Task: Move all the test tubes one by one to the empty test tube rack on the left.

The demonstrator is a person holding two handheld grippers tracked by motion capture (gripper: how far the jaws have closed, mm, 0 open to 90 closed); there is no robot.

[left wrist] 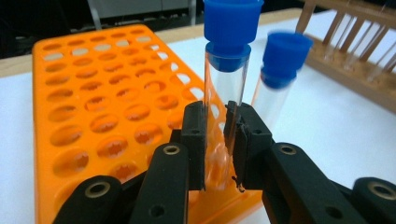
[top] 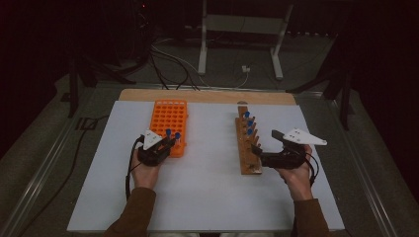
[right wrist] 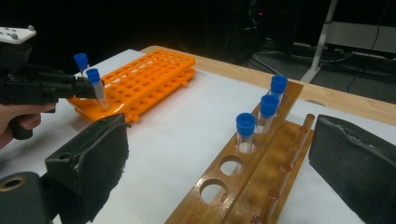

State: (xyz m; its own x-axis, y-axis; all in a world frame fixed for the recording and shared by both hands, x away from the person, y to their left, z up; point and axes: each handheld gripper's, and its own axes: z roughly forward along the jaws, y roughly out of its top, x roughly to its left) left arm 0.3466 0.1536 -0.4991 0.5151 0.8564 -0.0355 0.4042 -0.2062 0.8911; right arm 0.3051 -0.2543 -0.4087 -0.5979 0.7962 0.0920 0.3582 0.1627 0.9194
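Left claw (left wrist: 219, 140) clamps a blue-capped tube (left wrist: 227, 88) standing in the orange rack (left wrist: 93, 116); right claw (right wrist: 219, 154) stands wide, astride the wooden rack (right wrist: 243, 182) on the tabletop (top: 207, 187)

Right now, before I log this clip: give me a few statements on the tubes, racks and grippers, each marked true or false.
1. The left gripper is shut on a blue-capped tube. True.
2. That tube is held over the wooden rack. False: it is at the orange rack.
3. Three capped tubes stand in the wooden rack. True.
4. The right gripper grips a tube. False: its jaws stand open, nothing between them.
5. A second capped tube stands in the orange rack beside the held one. True.
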